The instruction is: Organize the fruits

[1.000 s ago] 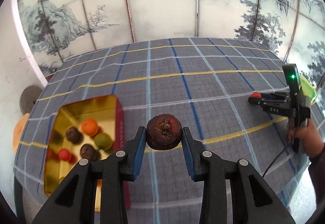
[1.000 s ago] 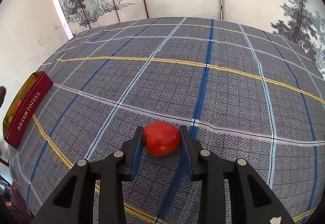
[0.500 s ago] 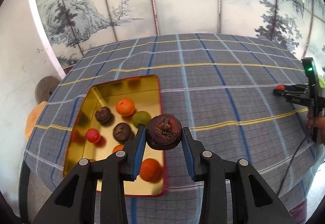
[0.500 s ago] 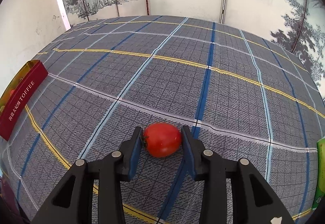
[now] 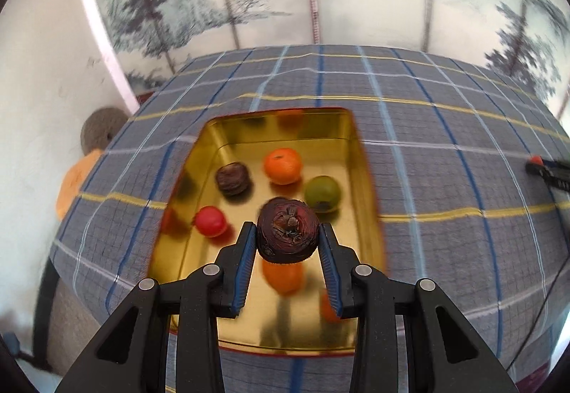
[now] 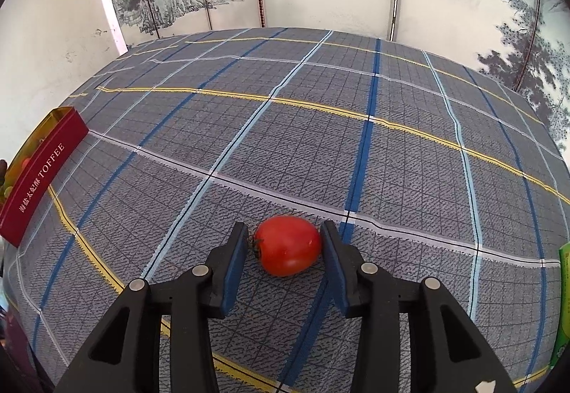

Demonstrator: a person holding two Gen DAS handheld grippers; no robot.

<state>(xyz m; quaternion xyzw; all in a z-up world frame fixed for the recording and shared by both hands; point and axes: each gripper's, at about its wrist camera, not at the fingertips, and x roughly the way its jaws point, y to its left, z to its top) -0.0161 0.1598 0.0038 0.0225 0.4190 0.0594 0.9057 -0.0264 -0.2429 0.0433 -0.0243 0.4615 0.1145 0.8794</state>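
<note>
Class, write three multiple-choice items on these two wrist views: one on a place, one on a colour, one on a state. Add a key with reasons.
1. Where is the dark fruit?
A. above the tin
B. on the cloth
C. on the floor

2. What colour is the tin's outer wall?
A. green
B. red
C. white

3. How does the right tool stand round the tomato?
A. clamped, lifted
B. jaws slightly apart, tomato on the cloth
C. far from it

Key: A, the left tool holds it over the gold interior; B, red wall lettered TOFFEE; B, a gap shows at the left pad as the jaws have been opening.
</note>
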